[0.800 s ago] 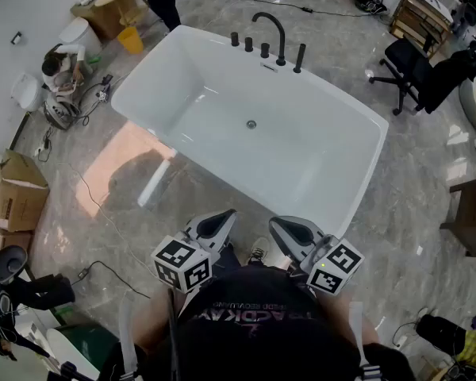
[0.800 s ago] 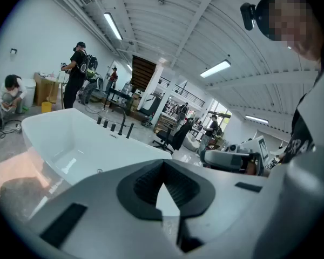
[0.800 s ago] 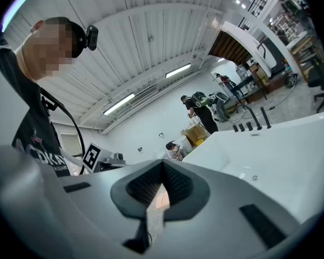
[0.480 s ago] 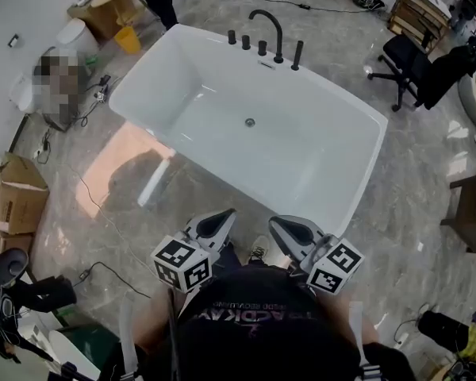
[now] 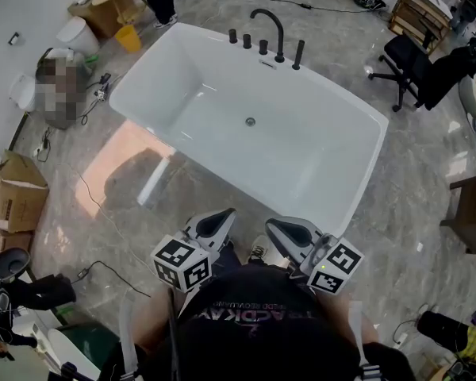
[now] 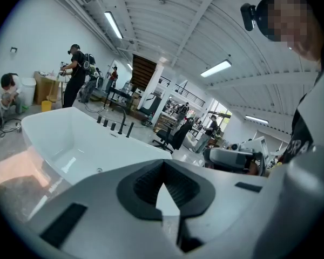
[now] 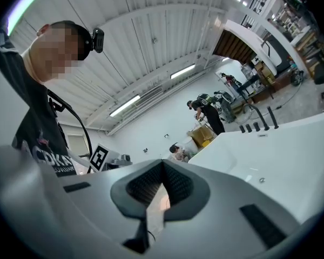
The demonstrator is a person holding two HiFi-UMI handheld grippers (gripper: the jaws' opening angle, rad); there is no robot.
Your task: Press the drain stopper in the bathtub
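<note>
Closest in, both tools are tucked against the person's chest, side by side and pointing forward. The left gripper has its jaws drawn together, the ribbed pads meeting at the tips with nothing caught between them. The right gripper, just beside it, is closed and empty in the same way. Neither is touching anything.

Ahead of the two jaw tips lies a strip of grey stone-look floor, and beyond it the near rim of the white freestanding bathtub, which sits at an angle across the path. The tub looks dry and holds nothing.

The drain stopper is a small round metal disc on the tub floor, ahead of both grippers and slightly left of the right one's line, well apart from either. It lies down inside the basin, past the near wall. Whether it sits raised or pushed in is too small to tell.

Farther on, at the tub's far rim, stands the black arched faucet with its row of black handles.

As I judge it, the task has not really begun: no contact is made, and the approach, the reach over the rim and the press itself all remain
</note>
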